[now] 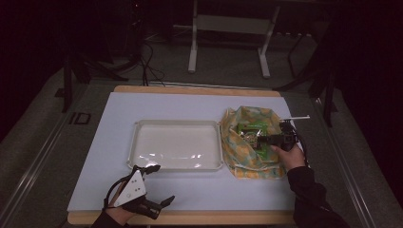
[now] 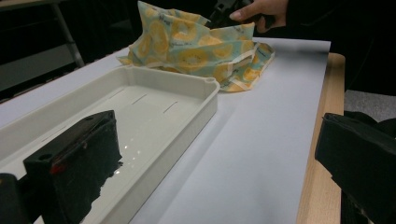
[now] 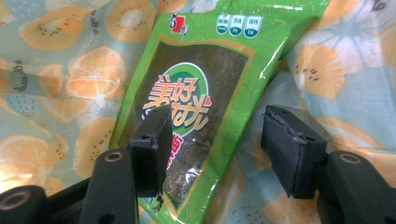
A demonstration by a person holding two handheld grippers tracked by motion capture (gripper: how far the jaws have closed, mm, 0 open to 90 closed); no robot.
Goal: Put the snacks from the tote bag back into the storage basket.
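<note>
A green snack packet (image 3: 201, 60) with orange lettering lies inside a fabric bag (image 3: 60, 70) printed with orange slices. My right gripper (image 3: 215, 140) is over the packet's lower end with its jaws apart; the left pad overlaps the packet and the right pad stands clear of its edge. From above, the right gripper (image 1: 252, 138) reaches into the open bag (image 1: 247, 164) at the packet (image 1: 252, 127). My left gripper (image 1: 159, 185) rests near the table's front left, open and holding nothing. Its jaws (image 2: 215, 163) point along the white tray (image 2: 205, 93) toward the bag (image 2: 187, 46).
The empty white tray (image 1: 138, 142) sits mid-table, just left of the bag. A pale mat (image 1: 190, 190) covers the wooden table (image 1: 190, 217). A white desk frame (image 1: 192, 47) stands on the floor beyond the far edge, in a dark room.
</note>
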